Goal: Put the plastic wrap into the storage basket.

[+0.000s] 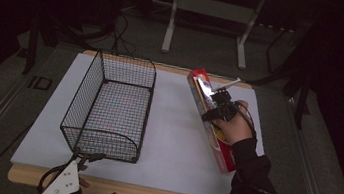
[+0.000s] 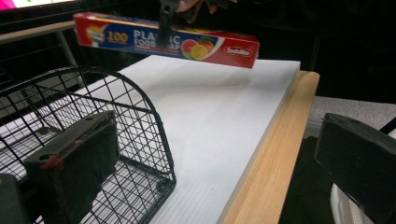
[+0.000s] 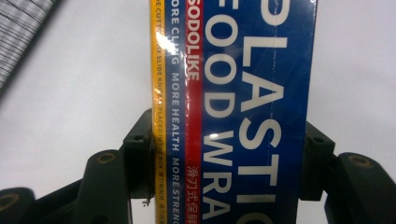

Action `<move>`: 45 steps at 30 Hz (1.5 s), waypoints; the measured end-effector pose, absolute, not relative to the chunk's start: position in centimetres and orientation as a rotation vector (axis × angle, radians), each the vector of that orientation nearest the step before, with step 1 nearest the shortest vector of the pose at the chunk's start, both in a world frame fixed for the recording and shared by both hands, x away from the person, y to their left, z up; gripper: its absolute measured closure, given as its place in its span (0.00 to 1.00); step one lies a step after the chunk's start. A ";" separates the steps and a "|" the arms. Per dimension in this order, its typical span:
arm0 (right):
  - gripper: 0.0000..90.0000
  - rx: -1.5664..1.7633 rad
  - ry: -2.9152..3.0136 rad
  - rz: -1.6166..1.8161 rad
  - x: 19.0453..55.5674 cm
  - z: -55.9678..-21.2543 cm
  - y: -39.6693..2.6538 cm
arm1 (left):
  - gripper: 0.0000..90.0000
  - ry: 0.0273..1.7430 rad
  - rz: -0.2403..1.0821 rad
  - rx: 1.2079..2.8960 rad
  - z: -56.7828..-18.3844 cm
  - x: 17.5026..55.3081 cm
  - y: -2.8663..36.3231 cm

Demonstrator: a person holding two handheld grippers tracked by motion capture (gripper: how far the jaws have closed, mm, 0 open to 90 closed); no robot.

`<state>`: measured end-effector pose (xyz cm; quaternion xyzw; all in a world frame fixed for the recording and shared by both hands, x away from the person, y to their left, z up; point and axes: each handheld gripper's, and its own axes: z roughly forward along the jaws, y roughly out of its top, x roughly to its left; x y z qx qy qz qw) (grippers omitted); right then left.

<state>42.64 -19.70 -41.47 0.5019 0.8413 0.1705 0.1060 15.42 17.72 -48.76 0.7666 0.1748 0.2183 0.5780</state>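
The white board [image 1: 171, 127] covers the table. The wire basket [image 1: 113, 107] stands on its left half. The plastic-wrap box [image 1: 209, 124] appears clear of the board's right side, clamped in the right gripper [image 1: 220, 109]. The left gripper [image 1: 81, 162], jaws apart, sits at the basket's near corner.

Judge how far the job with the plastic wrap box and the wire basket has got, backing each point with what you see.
Done: the right gripper is shut on the plastic wrap box, which hangs clear above the white board.
In hand: carrying the box, probably toward the wire basket.
Left: the basket holds nothing yet, so placing and releasing remain. The left gripper, jaws open, waits by the basket's near end.
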 end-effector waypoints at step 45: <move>0.44 1.241 2.412 0.840 43.0 -31.5 -4.8 | 0.00 0.396 0.512 1.785 -48.6 15.2 17.6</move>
